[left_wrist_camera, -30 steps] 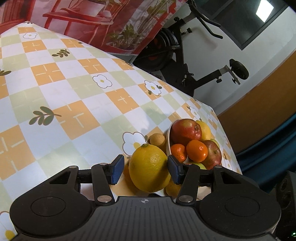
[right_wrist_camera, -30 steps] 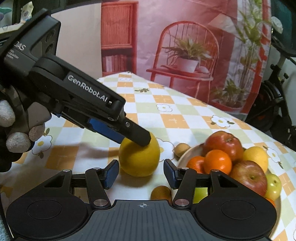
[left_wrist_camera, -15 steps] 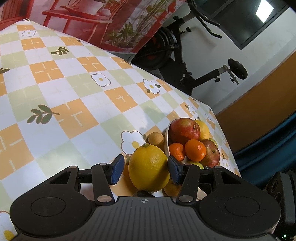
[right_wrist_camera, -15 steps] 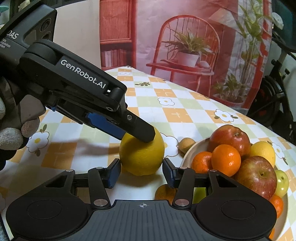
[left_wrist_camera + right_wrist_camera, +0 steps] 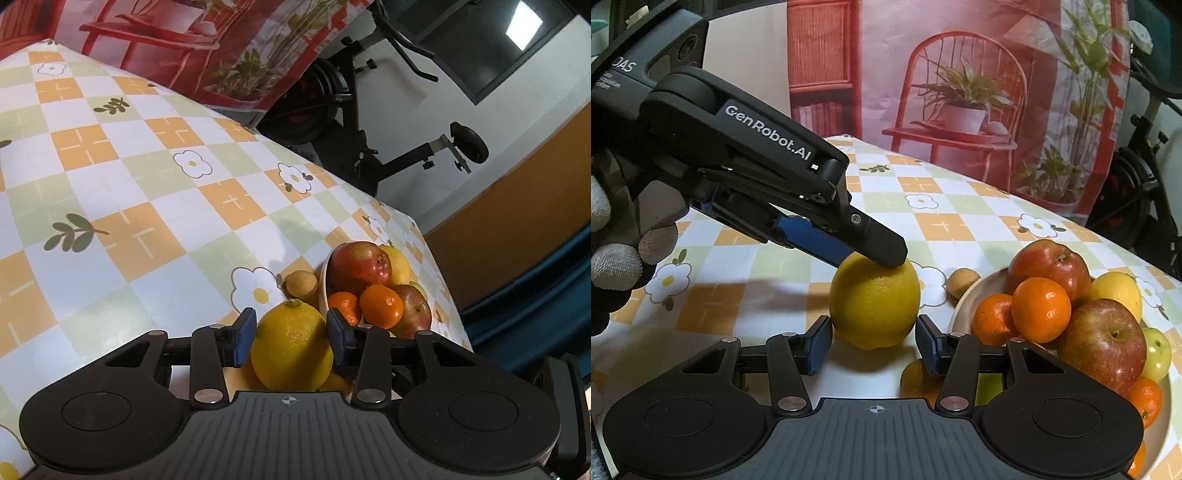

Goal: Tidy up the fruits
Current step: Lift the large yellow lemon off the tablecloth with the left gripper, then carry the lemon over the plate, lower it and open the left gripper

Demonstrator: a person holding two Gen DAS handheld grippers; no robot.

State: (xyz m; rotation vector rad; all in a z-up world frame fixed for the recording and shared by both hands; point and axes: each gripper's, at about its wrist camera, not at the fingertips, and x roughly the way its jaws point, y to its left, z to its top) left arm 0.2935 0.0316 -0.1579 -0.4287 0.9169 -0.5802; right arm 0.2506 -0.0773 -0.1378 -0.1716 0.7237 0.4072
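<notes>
Left gripper [image 5: 291, 330] fingers clamped on lemon [image 5: 291, 347], seemingly just off bench [image 5: 147, 206]. Right gripper [image 5: 873, 341] fingers wide, lemon beyond them. Lift clear, lower gently into heaped bowl [image 5: 964, 299].

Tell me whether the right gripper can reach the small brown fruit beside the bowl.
Probably not straight on: the lemon, clamped by the left gripper, sits between the open right gripper and the brown fruit, with the bowl crowding its side.
</notes>
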